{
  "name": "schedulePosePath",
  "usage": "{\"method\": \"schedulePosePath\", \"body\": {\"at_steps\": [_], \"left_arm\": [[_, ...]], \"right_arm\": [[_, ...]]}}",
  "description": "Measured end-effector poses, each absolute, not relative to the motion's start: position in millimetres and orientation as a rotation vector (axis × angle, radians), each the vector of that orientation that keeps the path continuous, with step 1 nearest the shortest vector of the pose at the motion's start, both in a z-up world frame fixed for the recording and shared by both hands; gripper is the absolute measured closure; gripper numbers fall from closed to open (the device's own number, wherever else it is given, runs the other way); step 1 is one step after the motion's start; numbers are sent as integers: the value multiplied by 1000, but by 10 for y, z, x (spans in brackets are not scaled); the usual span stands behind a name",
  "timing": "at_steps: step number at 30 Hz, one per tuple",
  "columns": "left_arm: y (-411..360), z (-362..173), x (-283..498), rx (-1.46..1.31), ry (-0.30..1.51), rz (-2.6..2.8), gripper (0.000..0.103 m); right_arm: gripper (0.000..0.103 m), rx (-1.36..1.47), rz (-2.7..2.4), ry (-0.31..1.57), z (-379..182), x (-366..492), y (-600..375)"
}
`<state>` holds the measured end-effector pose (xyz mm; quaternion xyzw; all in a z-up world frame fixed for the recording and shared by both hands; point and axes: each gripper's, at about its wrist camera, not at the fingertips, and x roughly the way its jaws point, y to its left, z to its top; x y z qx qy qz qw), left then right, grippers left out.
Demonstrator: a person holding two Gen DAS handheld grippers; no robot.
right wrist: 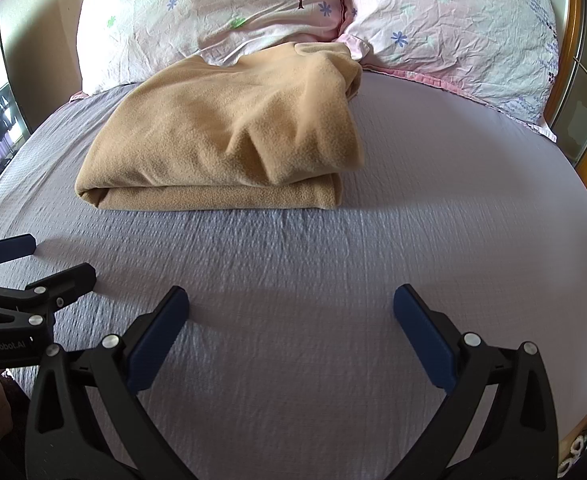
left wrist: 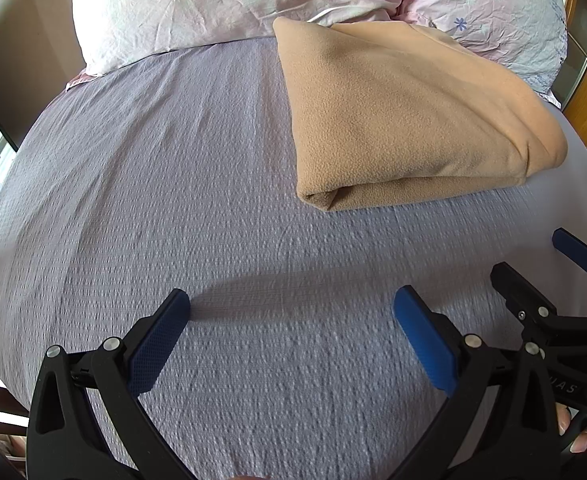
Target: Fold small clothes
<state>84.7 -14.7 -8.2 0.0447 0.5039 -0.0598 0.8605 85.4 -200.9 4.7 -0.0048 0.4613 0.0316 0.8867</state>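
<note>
Left gripper (left wrist: 291, 320) and right gripper (right wrist: 291, 316): fingers spread apart, empty, above the bed (right wrist: 293, 264). Ahead, the tan fleece garment (right wrist: 229, 140) lies folded near the pillows (right wrist: 213, 8); folding appears essentially complete.

The left gripper (left wrist: 291, 308) is hanging low with its two blue fingers (left wrist: 155, 344) spread wide apart, holding nothing. The right gripper (right wrist: 291, 306) is sitting just beside it, side by side, with its fingers (right wrist: 425, 338) wide apart too and nothing between them.
</note>
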Motion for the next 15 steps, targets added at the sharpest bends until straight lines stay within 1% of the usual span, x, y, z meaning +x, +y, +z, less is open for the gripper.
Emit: {"method": "schedulePosePath", "body": {"at_steps": [15], "left_arm": [[-130,-80,827,95,1054,-121,1]], "right_arm": [[2,-9,64,959,47,855,-2007]]}}
